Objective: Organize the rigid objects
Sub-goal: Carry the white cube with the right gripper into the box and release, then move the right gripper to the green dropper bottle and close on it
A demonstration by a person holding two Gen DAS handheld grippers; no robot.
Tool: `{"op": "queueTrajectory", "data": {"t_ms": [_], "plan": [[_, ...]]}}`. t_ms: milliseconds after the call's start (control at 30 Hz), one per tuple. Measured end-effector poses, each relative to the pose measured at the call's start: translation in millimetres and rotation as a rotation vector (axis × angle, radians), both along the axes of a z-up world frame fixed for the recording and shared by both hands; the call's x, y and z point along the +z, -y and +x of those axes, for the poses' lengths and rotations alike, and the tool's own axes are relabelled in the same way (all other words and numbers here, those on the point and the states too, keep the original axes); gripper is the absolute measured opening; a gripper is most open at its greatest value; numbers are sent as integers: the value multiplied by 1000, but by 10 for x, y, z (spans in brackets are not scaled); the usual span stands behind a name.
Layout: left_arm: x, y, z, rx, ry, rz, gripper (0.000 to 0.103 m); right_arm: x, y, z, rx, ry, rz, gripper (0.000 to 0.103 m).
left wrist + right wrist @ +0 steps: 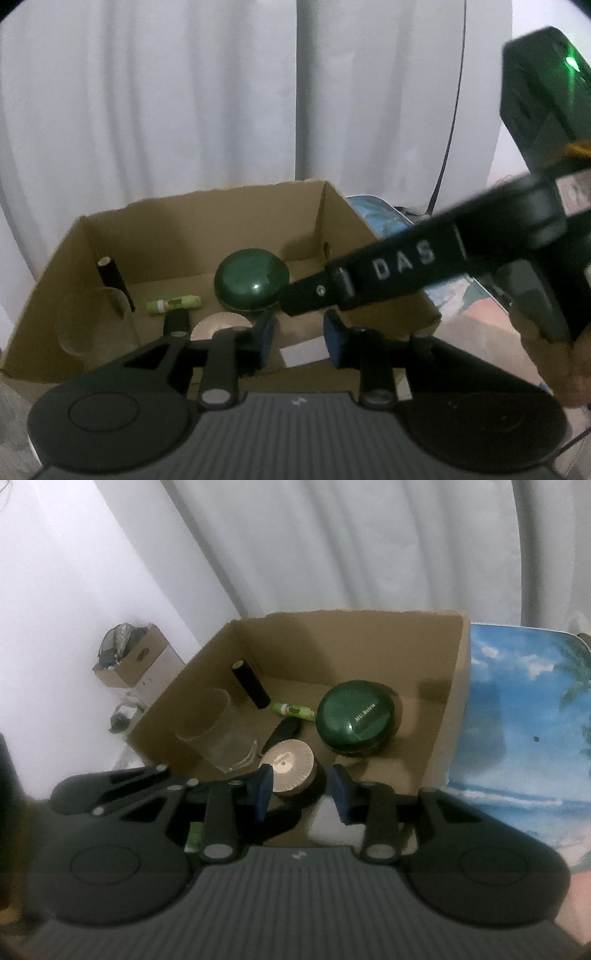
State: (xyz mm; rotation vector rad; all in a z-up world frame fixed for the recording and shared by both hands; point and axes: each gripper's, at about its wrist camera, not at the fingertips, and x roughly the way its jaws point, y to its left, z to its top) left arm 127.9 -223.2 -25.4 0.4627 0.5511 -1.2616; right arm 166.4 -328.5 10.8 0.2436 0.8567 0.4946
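Observation:
An open cardboard box (192, 221) (351, 646) holds a dark green round case (252, 283) (354, 714), a small green tube (173, 304) (293, 710), a black cylinder (112, 280) (249, 688), a clear glass (96, 325) (218, 731) and a tan round lid (218, 326) (290, 768). My left gripper (299, 341) is open at the box's near edge, with nothing between its blue pads. My right gripper (301, 794) is open over the box's near edge, beside the tan lid, gripping nothing. One of its fingers (369, 273) reaches in from the right towards the green case.
The box rests on a blue beach-print surface (517, 720) (369, 210). A small cardboard box of clutter (129, 661) stands by the wall at left. White curtains hang behind. A black cable (448, 147) hangs at right. A hand (576, 369) is at the right edge.

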Motion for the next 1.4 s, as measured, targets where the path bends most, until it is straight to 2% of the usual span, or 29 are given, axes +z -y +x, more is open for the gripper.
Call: {"op": "queueTrajectory", "data": {"t_ms": [67,200,367,533,767,1000,1133,1300,1400], "plan": [[40,-73,-31,-10,16,-11,36,54,17,-30,-5,17,19,34],[166,-321,-109,-35,48,-48,52,265,117,-224,-34,88,77,34],[329,-677,-228,-58,81,-88,61,484,295,-594,-95,172,146,38],[381,-985,-285,-50,106,-104,66,535,390,-948,-144,201,192,41],[299,-1333,-227,41,109,-66,66,423,258,-1298,-149,188,220,44],[44,-1379,-63,139,155,-15,66,169,-193,-1312,-92,121,220,45],[-136,-1320,8,147,150,0,58,118,-541,-1300,-48,133,150,45],[-336,-1209,37,125,142,-2,49,126,-945,-1272,9,214,22,45],[-411,-1155,52,119,138,-4,46,99,-1105,-1200,46,228,-31,43]]}}
